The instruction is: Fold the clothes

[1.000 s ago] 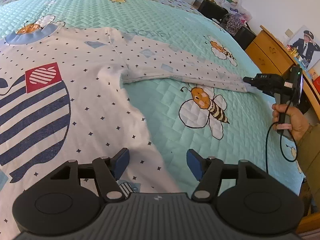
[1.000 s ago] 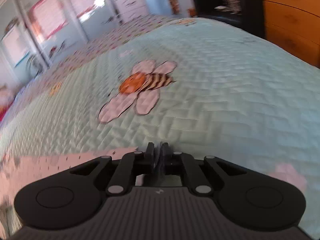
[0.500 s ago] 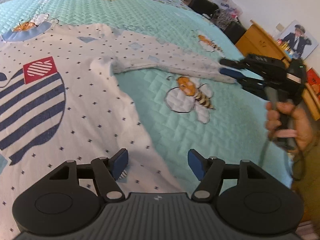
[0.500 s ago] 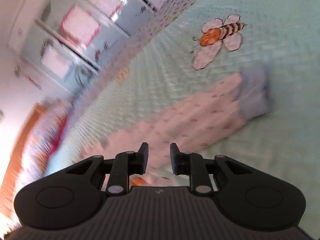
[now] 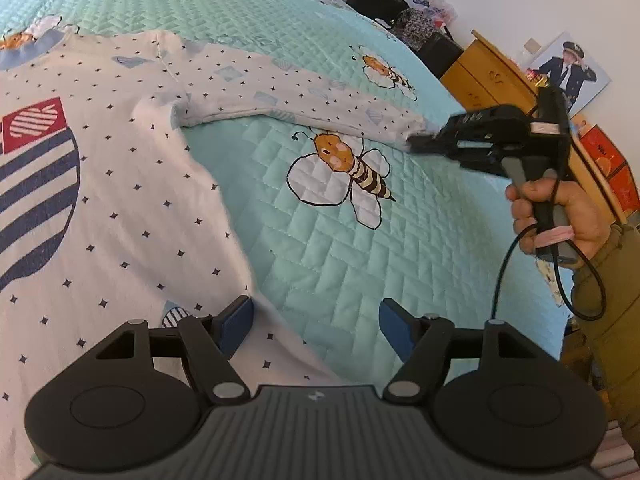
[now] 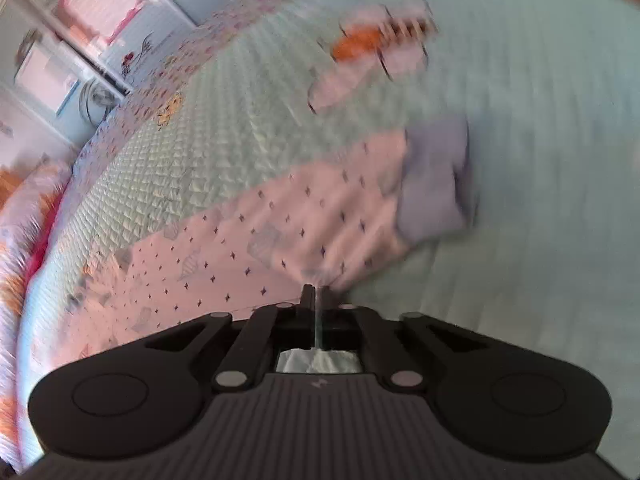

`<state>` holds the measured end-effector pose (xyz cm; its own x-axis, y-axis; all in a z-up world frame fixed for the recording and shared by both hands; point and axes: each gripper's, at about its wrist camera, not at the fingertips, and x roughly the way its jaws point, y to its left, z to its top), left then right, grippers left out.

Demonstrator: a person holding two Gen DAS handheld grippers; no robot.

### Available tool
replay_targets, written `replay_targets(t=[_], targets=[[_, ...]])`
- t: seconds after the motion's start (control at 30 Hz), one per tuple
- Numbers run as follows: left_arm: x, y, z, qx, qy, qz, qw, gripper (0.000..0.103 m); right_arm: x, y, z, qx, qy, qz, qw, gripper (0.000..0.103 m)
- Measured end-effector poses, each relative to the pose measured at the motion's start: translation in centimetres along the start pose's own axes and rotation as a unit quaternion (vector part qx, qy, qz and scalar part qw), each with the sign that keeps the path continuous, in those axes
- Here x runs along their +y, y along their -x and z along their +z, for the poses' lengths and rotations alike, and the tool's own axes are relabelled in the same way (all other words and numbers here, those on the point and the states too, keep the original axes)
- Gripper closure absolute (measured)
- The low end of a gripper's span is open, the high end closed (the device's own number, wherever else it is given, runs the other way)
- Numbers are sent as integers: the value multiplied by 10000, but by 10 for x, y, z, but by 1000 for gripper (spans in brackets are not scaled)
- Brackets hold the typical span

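Nearest the left camera, the left gripper [image 5: 316,322] hangs with jaws opening, empty, over the shirt [image 5: 100,200] hem on the bed [image 5: 360,260]. Farther right, the right gripper [image 6: 315,294] is closing, pinching the sleeve [image 6: 300,224] near its cuff [image 6: 434,184].
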<state>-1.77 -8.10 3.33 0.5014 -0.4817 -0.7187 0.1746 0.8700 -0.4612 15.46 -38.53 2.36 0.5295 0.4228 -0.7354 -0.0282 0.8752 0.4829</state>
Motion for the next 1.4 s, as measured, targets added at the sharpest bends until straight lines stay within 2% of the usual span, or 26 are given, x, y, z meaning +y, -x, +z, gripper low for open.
replay_targets(t=[0.07, 0.13, 0.23, 0.27, 0.3, 0.33, 0.43, 0.47, 0.53, 0.57, 0.6, 0.63, 0.67, 0.7, 0.73, 0.8, 0.87, 0.93, 1.03, 1.1, 1.17, 1.2, 1.3, 1.33, 1.37, 1.4], targets=[[0, 0, 0, -3, 13, -1, 10000, 31, 12, 11, 7, -312, 189, 45, 9993, 82], [-2, 0, 0, 13, -6, 25, 10000, 31, 20, 10, 17, -490, 292, -56, 9984, 81], [-3, 0, 0, 34, -17, 48, 10000, 31, 7, -12, 21, -199, 138, -465, 9986, 78], [-3, -1, 0, 37, -34, 51, 10000, 31, -1, -18, 18, -82, 27, -591, 9982, 88], [-3, -1, 0, 34, -47, 44, 10000, 30, -4, -15, 14, -175, 24, -587, 9981, 93], [-3, -1, 0, 30, -59, 37, 10000, 30, -8, -11, 12, -211, -48, -630, 9978, 103], [-2, -1, -1, 9, -79, 6, 10000, 28, -16, 0, 10, -346, -266, -694, 9966, 103], [-2, -1, -1, -2, -79, -8, 10000, 27, -16, 3, 11, -413, -324, -663, 9964, 96], [-2, -2, -1, -10, -75, -21, 10000, 25, -4, 6, 16, -674, -177, -375, 9969, 90], [-2, -2, -1, -10, -70, -23, 10000, 25, 1, 7, 18, -796, -115, -226, 9965, 82], [-2, -2, -1, -10, -64, -23, 10000, 25, 3, 7, 18, -833, -155, -54, 9964, 78], [-3, -1, -1, -13, -61, -21, 10000, 25, 3, 0, 20, -766, -185, -46, 9969, 72], [-3, 0, -1, -24, -53, -21, 10000, 25, 0, -10, 21, -622, -177, -335, 9973, 68], [-3, 3, -1, -58, -31, -28, 10000, 25, -4, -19, 22, -496, -182, -612, 9967, 71], [-3, 7, -1, -110, -5, -48, 9999, 25, -8, -20, 22, -541, -310, -791, 9949, 93], [-1, 16, -1, -238, -7, -40, 9997, 25, -7, -15, 21, -695, -466, -1014, 9913, 94], [5, 25, -1, -329, 9, 95, 9994, 25, 18, -12, 16, -858, -197, -774, 9931, 87], [14, 34, -1, -385, 80, 211, 9990, 25, 44, -10, 11, -999, 67, -502, 9937, 85], [29, 49, -4, -454, 210, 390, 9980, 25, 90, -37, 8, -542, 298, 707, 9956, 81], [39, 59, -7, -492, 299, 512, 9970, 25, 122, -66, 9, -114, 377, 1397, 9894, 81], [49, 67, -10, -506, 380, 584, 9963, 25, 150, -95, 8, 336, 423, 1899, 9803, 80], [54, 69, -12, -505, 420, 613, 9960, 25, 159, -108, 9, 494, 457, 2008, 9773, 80], [69, 71, -19, -463, 543, 650, 9953, 25, 177, -152, 10, 1001, 415, 1986, 9741, 79], [73, 71, -20, -473, 595, 602, 9953, 25, 175, -161, 12, 1033, 308, 1911, 9756, 85], [75, 71, -22, -496, 633, 546, 9953, 25, 173, -169, 14, 1050, 188, 1839, 9771, 103], [77, 71, -22, -515, 655, 509, 9952, 25, 166, -172, 18, 934, -45, 1810, 9790, 103]])
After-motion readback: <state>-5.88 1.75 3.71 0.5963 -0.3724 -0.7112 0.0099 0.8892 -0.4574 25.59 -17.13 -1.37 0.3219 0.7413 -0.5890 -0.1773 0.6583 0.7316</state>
